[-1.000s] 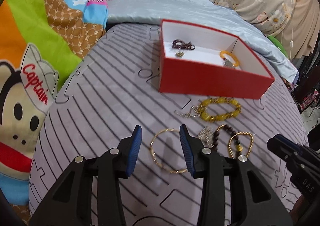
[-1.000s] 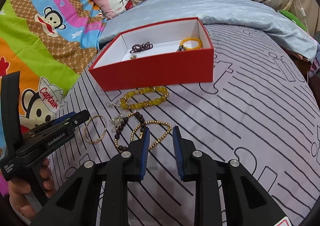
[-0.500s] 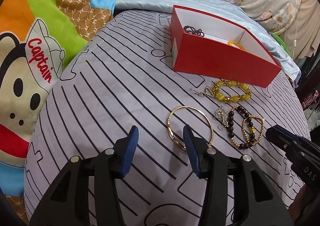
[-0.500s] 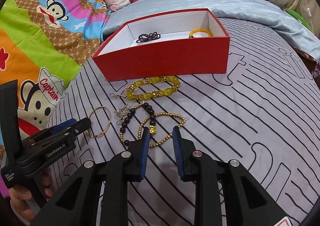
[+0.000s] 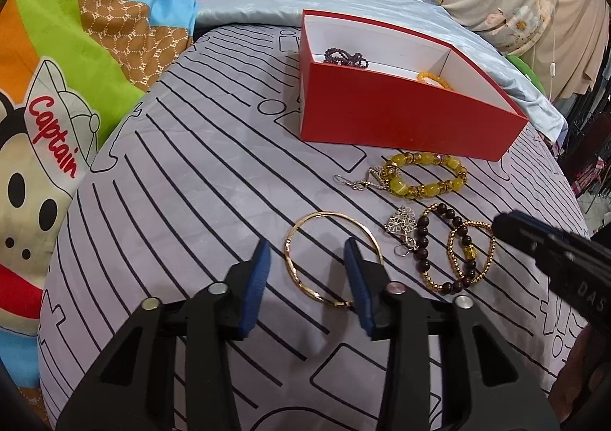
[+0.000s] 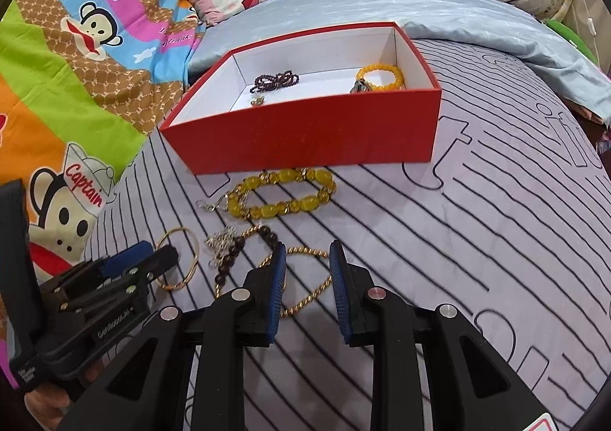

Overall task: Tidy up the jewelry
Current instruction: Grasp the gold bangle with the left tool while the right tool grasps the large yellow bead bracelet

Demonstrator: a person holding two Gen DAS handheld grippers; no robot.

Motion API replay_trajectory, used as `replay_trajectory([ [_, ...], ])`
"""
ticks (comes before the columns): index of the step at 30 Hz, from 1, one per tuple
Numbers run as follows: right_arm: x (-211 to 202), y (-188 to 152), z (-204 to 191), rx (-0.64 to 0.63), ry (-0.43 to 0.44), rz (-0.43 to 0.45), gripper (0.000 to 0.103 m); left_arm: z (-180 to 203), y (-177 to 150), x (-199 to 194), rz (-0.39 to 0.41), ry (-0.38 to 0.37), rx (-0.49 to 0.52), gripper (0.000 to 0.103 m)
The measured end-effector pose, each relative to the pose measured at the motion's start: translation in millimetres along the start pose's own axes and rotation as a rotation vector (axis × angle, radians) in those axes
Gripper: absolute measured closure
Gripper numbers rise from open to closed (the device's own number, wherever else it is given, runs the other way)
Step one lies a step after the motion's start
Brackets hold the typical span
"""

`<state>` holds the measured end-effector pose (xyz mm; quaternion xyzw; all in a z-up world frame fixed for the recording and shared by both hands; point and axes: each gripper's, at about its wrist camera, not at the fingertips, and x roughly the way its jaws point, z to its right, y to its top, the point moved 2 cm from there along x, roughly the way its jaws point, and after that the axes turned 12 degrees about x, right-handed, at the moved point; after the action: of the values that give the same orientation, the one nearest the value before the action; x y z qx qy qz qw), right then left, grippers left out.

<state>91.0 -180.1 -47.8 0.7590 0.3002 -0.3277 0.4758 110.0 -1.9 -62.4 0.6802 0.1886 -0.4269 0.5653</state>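
A: Item one, bangle (image 5: pixel 333 258). Location?
B: On bed (image 5: pixel 214 171), near left of the loose pieces, in front of red box (image 5: pixel 401 117). Left gripper (image 5: pixel 307 280) open wide, holding nothing; right finger (image 5: pixel 357 284) above the ring's inside, left finger outside it.
A: Handling?
B: Likely stiff, light, slick metal. Best pinched across the wire at its near rim.
A: Item two, gold chain (image 6: pixel 309 278)?
B: Partly between fingers of right gripper (image 6: pixel 306 280), also open and empty. Probably limp, apt to slide; best gathered at a bunched section. Tangled with dark beads (image 6: pixel 236 255).
A: Remainder?
B: Yellow bracelet (image 6: pixel 282 194) just near the box; silver charm (image 6: pixel 221 240) beside beads. Two pieces already boxed.
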Motion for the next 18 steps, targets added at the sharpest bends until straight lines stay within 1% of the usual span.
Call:
replay_trajectory([
  [2, 6, 7, 1, 0.004, 0.001, 0.000, 0.079, 0, 1, 1, 0.001, -0.008, 0.001, 0.075],
  [3, 9, 11, 2, 0.005, -0.003, 0.003, 0.079, 0, 2, 1, 0.001, -0.011, 0.000, 0.078],
  [4, 12, 15, 3, 0.006, -0.009, 0.005, 0.079, 0, 2, 2, 0.001, -0.014, 0.001, 0.084],
  [6, 18, 23, 4, 0.010, -0.012, 0.006, 0.079, -1, 4, 3, 0.000, -0.024, 0.002, 0.089],
  [12, 38, 40, 3, -0.004, -0.022, -0.002, 0.079, -1, 6, 6, 0.002, -0.035, 0.010, 0.096],
  [18, 55, 48, -1, -0.024, -0.033, -0.015, 0.079, 1, 8, 7, 0.002, -0.051, 0.013, 0.100],
])
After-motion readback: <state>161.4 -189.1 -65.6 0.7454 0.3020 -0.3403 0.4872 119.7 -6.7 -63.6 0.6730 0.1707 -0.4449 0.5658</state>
